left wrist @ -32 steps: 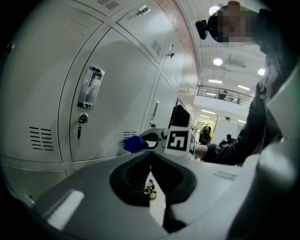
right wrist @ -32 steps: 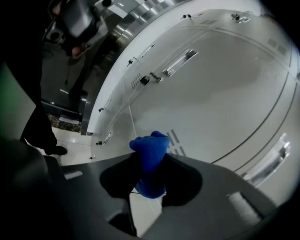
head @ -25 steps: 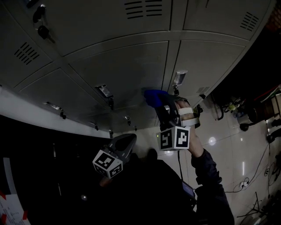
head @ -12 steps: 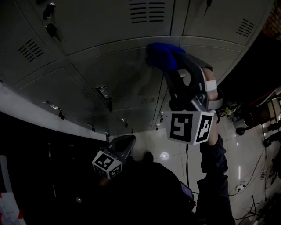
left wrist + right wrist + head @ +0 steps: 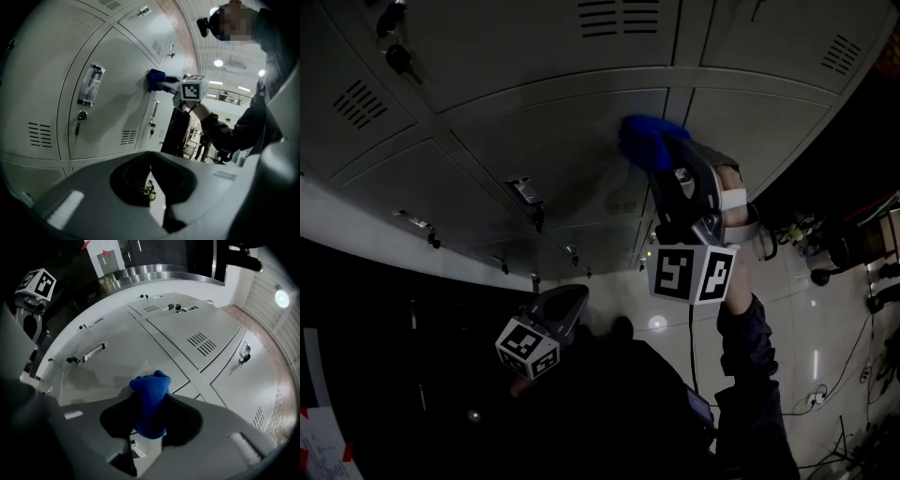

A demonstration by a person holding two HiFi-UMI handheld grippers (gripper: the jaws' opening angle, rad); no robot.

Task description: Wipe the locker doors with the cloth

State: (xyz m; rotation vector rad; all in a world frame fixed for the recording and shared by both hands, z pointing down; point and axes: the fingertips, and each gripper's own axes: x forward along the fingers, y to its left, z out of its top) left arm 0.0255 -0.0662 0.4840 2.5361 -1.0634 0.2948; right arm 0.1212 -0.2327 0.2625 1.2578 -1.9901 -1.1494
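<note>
Blue cloth (image 5: 643, 139), squeezed in the right gripper's (image 5: 667, 161) fingers, touches the locker door (image 5: 562, 141) at the frame's upper middle, so rub slowly, pressing flat; the left gripper's (image 5: 568, 298) fingers are closed, empty.

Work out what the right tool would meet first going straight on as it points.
The locker door: the blue cloth clamped in the right tool seems pressed against it.
</note>
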